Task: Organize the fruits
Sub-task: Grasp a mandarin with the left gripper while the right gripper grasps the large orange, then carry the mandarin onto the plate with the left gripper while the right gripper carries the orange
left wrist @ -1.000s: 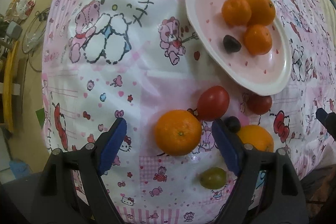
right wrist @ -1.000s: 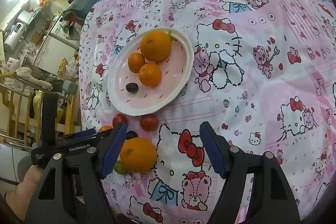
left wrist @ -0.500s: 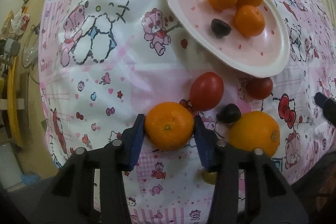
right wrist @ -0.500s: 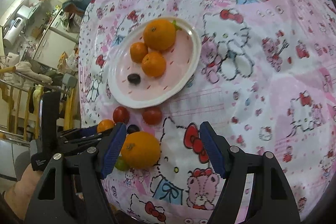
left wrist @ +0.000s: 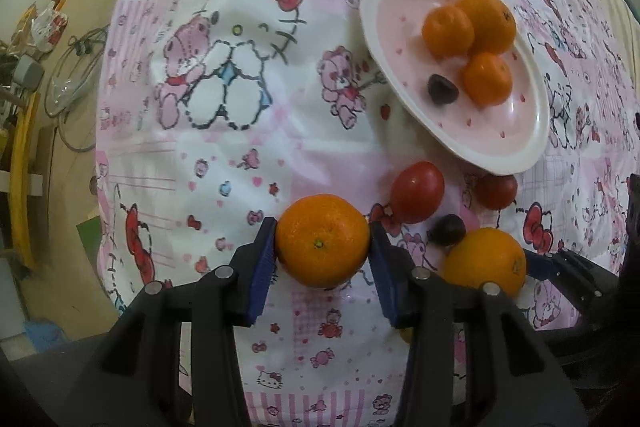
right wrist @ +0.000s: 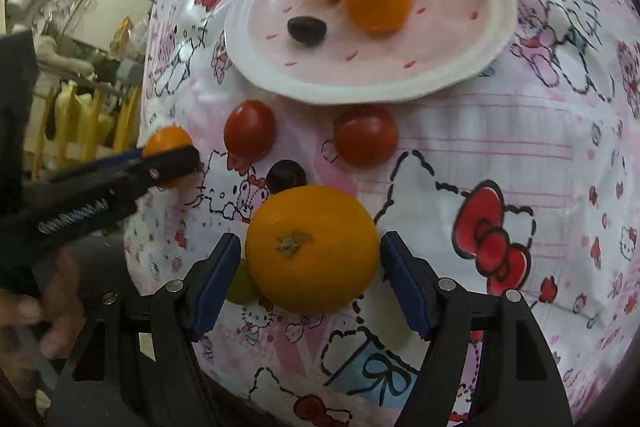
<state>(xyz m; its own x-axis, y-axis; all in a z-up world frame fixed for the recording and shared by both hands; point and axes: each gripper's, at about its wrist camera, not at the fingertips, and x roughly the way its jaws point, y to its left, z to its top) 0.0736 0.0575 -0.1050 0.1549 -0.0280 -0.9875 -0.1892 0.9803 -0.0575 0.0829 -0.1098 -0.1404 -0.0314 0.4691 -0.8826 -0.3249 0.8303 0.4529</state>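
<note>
Pink cartoon-print surface [left wrist: 240, 155] lies bare at frame left. Left gripper [left wrist: 322, 242] fingers clamp a mandarin [left wrist: 322, 239]; right gripper [right wrist: 311, 247] fingers stand open astride an orange [right wrist: 311, 247], below the plate [right wrist: 496, 39].

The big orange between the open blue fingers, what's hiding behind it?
A green grape peeks out at the big orange's lower left, mostly covered. A dark grape sits past its top edge, lower part hidden. Whatever lies under the orange can't be seen.
</note>
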